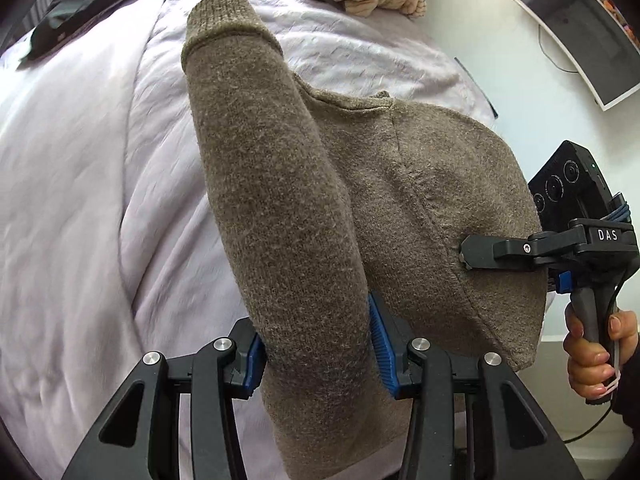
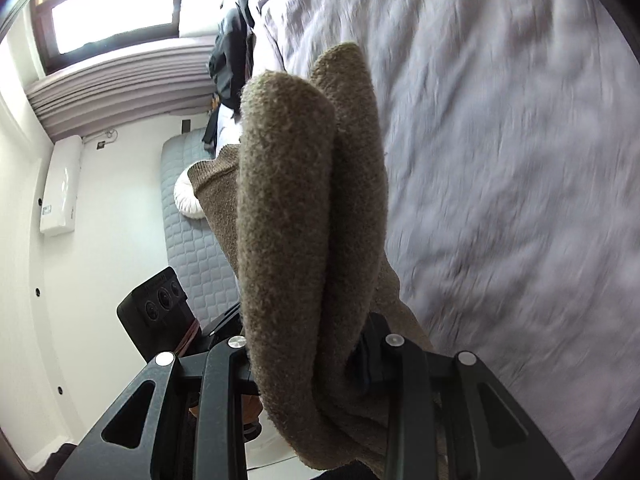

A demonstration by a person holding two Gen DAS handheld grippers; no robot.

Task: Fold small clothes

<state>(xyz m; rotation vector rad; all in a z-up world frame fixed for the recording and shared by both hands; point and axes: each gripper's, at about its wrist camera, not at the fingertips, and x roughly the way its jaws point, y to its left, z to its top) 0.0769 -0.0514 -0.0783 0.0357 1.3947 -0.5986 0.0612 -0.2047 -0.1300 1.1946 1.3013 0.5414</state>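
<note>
Gripping brown sweater (image 1: 288, 208), left gripper (image 1: 316, 352) steeply down, right gripper (image 2: 308, 364) shallower

My left wrist camera looks steeply down along its jaws, close on the brown sweater (image 1: 320, 208) over the bed (image 1: 80, 200). My right wrist camera faces flatter, toward the window (image 2: 116, 4). Both share sweater and bed.

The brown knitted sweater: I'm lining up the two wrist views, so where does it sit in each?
Left wrist view: the brown knitted sweater fills the centre, its sleeve running up from the left gripper, the right gripper pinching its body at the right.
Right wrist view: thick folds of it rise from the right gripper at centre.
Shared landmark: the pale lilac bedspread.
</note>
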